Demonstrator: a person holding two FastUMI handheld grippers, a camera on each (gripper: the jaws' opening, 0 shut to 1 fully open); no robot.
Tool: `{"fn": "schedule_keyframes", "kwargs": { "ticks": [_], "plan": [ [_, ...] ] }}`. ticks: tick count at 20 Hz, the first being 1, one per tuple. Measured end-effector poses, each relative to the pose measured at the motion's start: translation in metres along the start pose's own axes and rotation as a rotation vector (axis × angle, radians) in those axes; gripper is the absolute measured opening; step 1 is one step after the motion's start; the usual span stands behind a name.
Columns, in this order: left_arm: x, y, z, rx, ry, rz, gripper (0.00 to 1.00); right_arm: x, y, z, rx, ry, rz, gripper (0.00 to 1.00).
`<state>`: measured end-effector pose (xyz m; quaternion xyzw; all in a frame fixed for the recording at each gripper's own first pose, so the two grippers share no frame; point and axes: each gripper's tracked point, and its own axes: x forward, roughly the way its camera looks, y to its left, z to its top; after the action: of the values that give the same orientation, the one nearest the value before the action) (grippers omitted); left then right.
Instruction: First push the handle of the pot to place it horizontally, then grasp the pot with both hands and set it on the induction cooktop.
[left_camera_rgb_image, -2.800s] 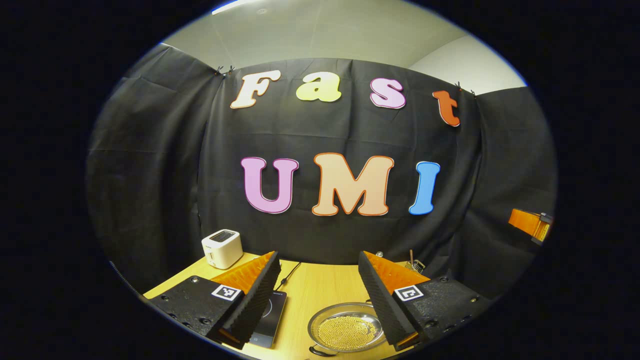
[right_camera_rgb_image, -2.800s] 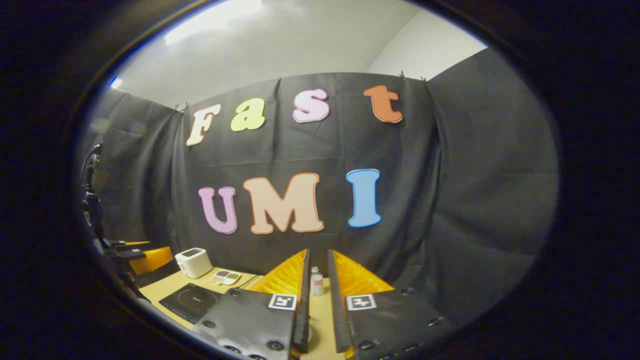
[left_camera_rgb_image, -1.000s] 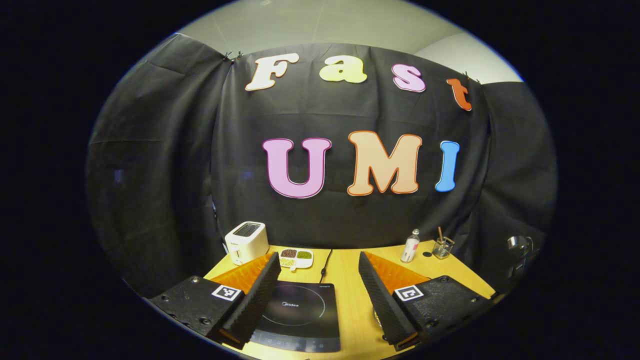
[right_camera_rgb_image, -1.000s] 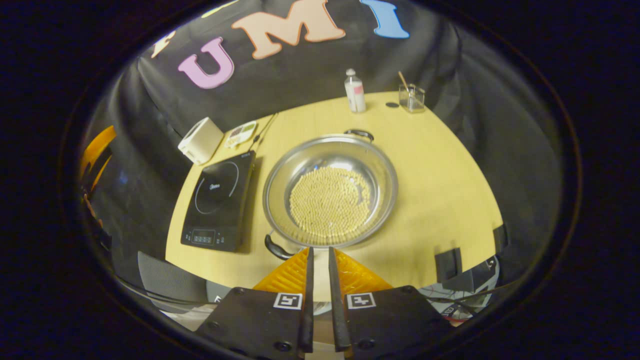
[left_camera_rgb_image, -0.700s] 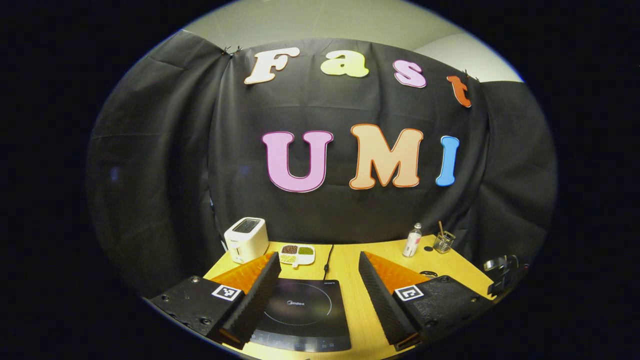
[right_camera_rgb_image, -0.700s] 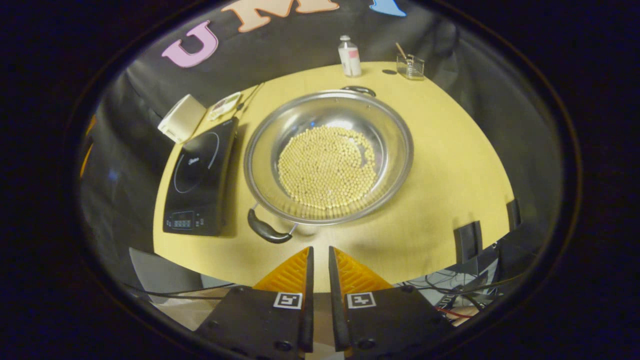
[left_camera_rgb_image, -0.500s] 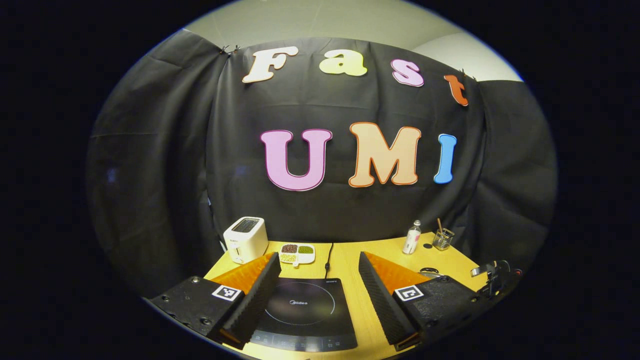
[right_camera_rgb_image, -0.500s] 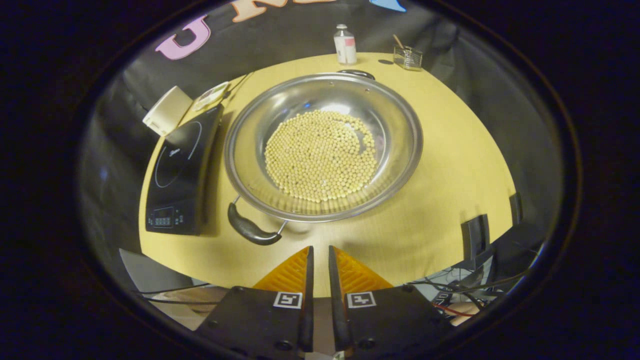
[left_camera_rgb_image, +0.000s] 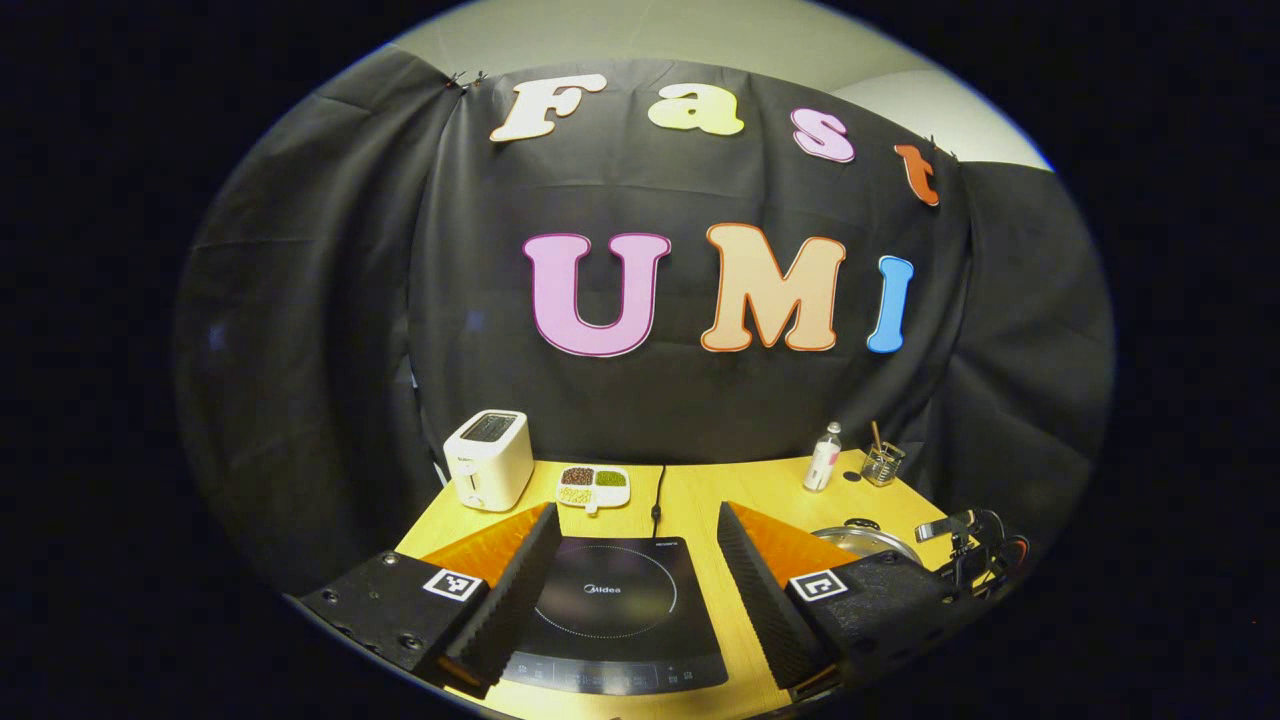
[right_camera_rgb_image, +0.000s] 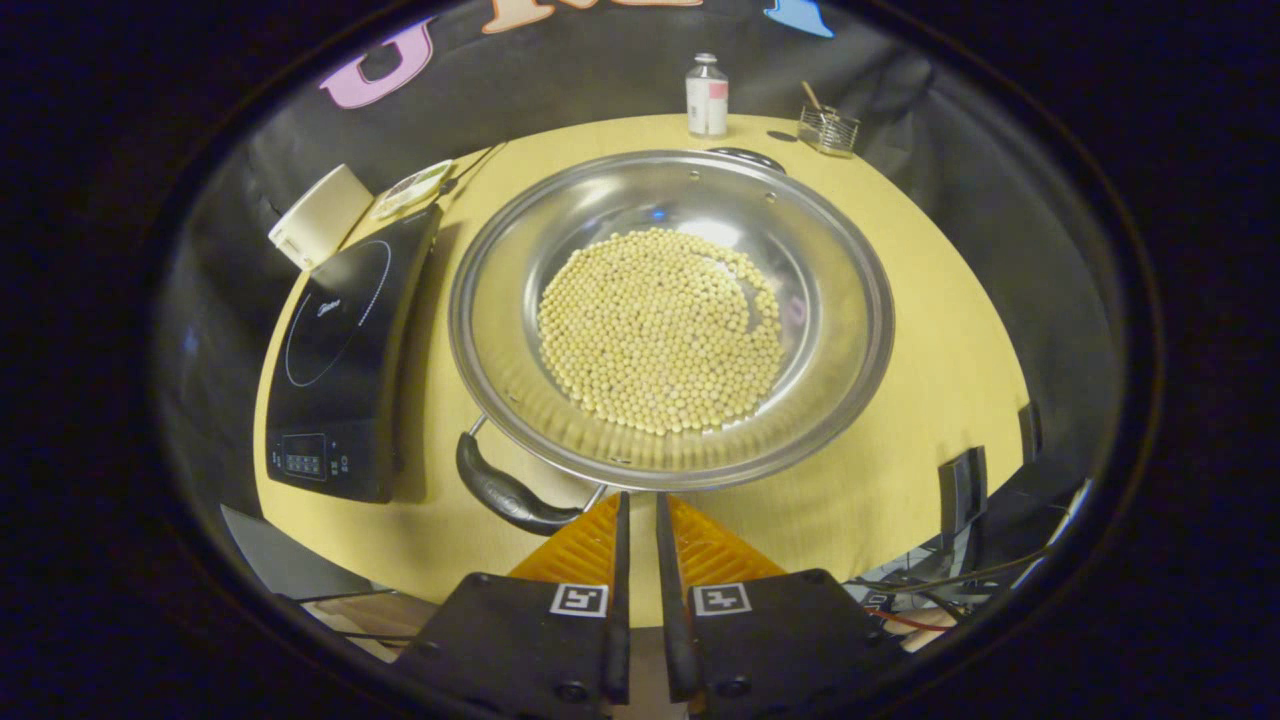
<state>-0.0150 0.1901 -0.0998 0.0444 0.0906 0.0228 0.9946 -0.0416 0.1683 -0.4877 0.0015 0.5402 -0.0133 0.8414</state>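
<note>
Left gripper (left_camera_rgb_image: 634, 545): at the bottom centre of the left gripper view, fingers spread wide apart, nothing between them, pointing forward and nearly level. Right gripper (right_camera_rgb_image: 638, 510): at the bottom centre of the right gripper view, fingers nearly together with a narrow gap, nothing gripped, tilted steeply downward.
</note>
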Motion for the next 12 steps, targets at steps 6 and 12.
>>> {"fn": "schedule_keyframes", "kwargs": {
  "ticks": [6, 12],
  "plan": [
    [-0.002, 0.01, -0.01, -0.017, 0.019, 0.005, 0.96, 0.0, 0.038, 0.007, 0.0, -0.002, 0.041, 0.17],
    [-0.009, 0.021, -0.018, -0.016, 0.029, 0.008, 0.96, 0.01, 0.069, 0.022, 0.074, -0.008, 0.061, 0.17]
  ]
}}
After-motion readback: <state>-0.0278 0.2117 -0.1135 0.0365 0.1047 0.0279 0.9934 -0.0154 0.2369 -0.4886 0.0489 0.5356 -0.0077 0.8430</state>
